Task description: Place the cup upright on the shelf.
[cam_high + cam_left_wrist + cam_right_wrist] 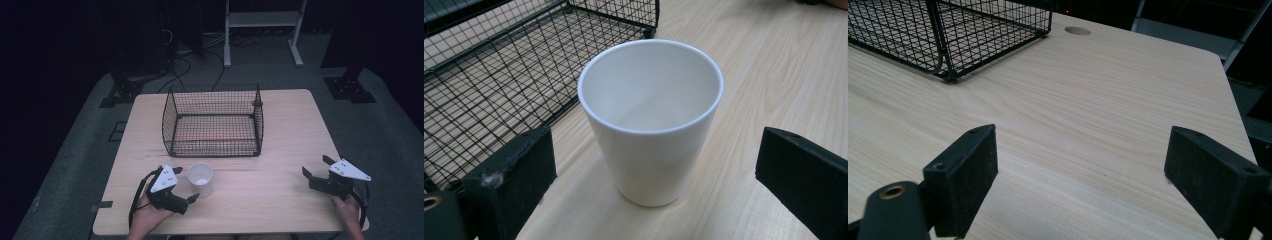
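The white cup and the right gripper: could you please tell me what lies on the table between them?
Nothing: in the high view, bare wooden table runs from the cup to the right gripper.

Light matt wood grain is covering the table [1108, 100], black wire mesh is forming the basket [214, 120], and the white cup [651, 120] is looking smooth.

No text, label, brand, number or sign can be read on anything here.
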A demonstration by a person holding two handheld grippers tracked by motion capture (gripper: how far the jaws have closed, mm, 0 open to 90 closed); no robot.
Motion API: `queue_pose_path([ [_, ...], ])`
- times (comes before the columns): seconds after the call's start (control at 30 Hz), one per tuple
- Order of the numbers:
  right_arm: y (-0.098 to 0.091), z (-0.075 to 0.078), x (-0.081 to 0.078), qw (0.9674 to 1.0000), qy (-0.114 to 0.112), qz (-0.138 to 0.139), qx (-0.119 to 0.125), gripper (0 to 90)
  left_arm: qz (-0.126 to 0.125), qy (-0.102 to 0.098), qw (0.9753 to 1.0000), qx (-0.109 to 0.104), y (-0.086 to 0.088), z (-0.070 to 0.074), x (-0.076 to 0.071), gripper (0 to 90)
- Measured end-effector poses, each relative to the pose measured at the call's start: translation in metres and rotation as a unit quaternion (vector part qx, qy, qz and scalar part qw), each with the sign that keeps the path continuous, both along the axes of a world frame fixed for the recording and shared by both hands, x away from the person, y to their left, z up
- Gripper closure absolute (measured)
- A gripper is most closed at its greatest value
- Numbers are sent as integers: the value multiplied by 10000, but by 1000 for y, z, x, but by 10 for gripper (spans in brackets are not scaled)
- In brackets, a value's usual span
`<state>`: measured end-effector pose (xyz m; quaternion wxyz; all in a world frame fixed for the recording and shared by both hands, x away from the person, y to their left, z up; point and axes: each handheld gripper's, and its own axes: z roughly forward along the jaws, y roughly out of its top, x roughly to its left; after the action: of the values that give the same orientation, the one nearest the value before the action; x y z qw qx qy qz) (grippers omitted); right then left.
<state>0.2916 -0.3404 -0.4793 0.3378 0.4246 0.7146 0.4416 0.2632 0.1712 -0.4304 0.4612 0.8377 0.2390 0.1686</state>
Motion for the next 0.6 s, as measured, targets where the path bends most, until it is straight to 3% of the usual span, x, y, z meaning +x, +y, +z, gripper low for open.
queue_pose_path([
  [0.6, 0, 0, 0, 10000, -16, 14, 20, 131, -86, 189, 9993, 318, -17, -7, 12, 21],
])
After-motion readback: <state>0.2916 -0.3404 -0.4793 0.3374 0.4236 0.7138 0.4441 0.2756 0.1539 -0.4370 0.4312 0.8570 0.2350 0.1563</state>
